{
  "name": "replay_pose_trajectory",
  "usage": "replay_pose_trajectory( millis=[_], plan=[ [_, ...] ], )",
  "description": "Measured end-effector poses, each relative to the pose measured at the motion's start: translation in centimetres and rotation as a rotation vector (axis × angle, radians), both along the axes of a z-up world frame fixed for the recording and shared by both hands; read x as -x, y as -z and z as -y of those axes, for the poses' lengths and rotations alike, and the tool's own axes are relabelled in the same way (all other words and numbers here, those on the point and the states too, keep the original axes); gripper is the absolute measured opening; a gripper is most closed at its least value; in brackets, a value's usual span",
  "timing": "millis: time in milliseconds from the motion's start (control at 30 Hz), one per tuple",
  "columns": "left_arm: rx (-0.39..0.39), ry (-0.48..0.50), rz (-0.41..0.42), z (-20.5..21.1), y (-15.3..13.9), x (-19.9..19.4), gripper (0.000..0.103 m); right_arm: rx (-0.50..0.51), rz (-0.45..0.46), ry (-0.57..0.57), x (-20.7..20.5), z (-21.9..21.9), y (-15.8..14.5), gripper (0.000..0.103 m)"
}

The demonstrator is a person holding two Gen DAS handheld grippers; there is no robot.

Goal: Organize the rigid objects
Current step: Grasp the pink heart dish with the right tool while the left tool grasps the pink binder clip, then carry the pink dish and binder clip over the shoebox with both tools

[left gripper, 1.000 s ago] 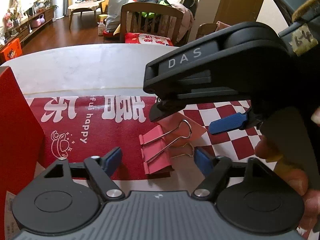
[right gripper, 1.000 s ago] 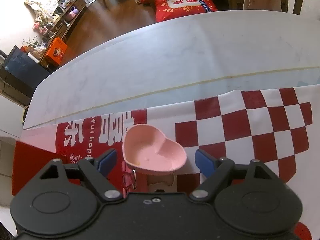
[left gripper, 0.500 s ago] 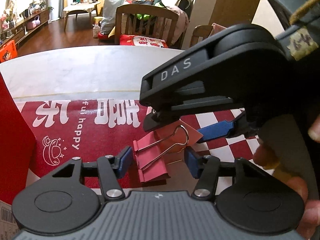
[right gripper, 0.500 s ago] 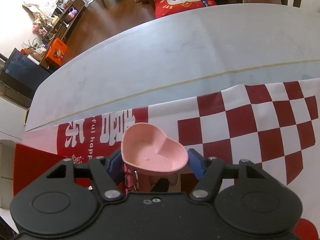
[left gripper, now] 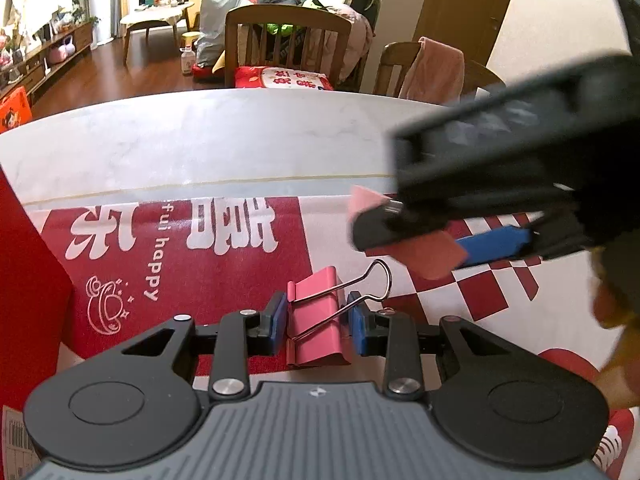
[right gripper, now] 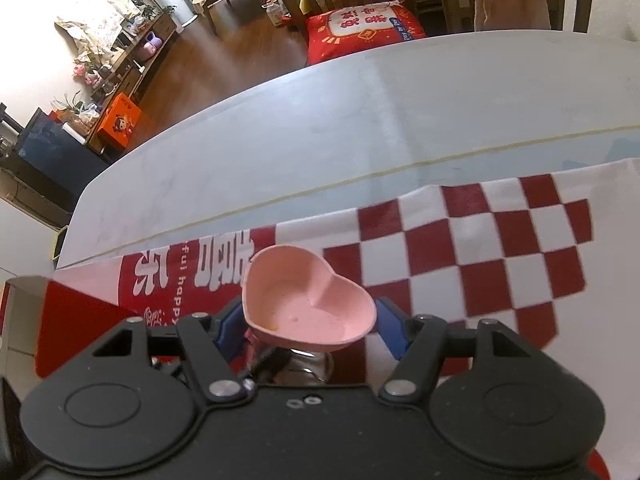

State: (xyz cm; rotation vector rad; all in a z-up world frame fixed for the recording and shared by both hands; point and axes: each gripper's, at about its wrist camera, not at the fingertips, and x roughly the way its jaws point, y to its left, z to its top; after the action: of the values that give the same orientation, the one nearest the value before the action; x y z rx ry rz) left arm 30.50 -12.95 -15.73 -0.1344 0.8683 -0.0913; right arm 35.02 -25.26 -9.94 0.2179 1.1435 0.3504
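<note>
Left gripper (left gripper: 316, 326): blue pads pressed against both sides of a pink binder clip (left gripper: 316, 320), pinching it low over a red printed cloth (left gripper: 224, 276); one wire handle of the clip angles up and to the right. Right gripper (right gripper: 310, 322): blue pads set against the two flanks of a pink heart-shaped dish (right gripper: 308, 306), holding it; the dish sits level, open side up, with a few pale specks inside, and appears raised above the cloth. From the left wrist view the right gripper (left gripper: 420, 236) shows as a blurred black body crossing the upper right, the pink dish (left gripper: 424, 256) showing between its fingers, just beyond and to the right of the clip. Cloth: red with white lettering on the left, a red-and-white chequered section (right gripper: 480, 240) on the right, spread on a pale marble-look tabletop (right gripper: 360, 128). Red box (left gripper: 28, 280): stands at the left edge of the cloth. Background: wooden chairs (left gripper: 288, 48) behind the tabletop, one bearing a red cushion (right gripper: 364, 28); a wooden floor beyond.
</note>
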Motion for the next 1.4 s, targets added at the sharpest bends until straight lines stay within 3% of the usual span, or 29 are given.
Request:
replay_pose_trajectory(
  millis=[333, 667, 800, 1033, 1400],
  plan=[
    [0.048, -0.036, -0.02, -1.0, -1.2, 1.6, 0.032, 0.054, 0.06, -0.053, 4.0, 2.4, -1.9, 0.067],
    [0.069, -0.013, -0.012, -1.5, -3.9, 5.5, 0.032, 0.096, 0.109, -0.132, 8.5, 2.8, -4.2, 0.067],
    [0.091, -0.021, -0.017, -2.1, -5.1, 7.0, 0.032, 0.113, 0.123, -0.167, 10.4, 2.3, -5.0, 0.067],
    [0.061, -0.027, -0.025, -3.0, -7.8, 10.0, 0.032, 0.107, 0.133, -0.215, 12.9, 1.4, -6.7, 0.067],
    [0.089, -0.049, 0.002, -8.1, -11.9, 13.6, 0.032, 0.141, 0.198, -0.303, 17.4, -2.8, -9.2, 0.067]
  ],
)
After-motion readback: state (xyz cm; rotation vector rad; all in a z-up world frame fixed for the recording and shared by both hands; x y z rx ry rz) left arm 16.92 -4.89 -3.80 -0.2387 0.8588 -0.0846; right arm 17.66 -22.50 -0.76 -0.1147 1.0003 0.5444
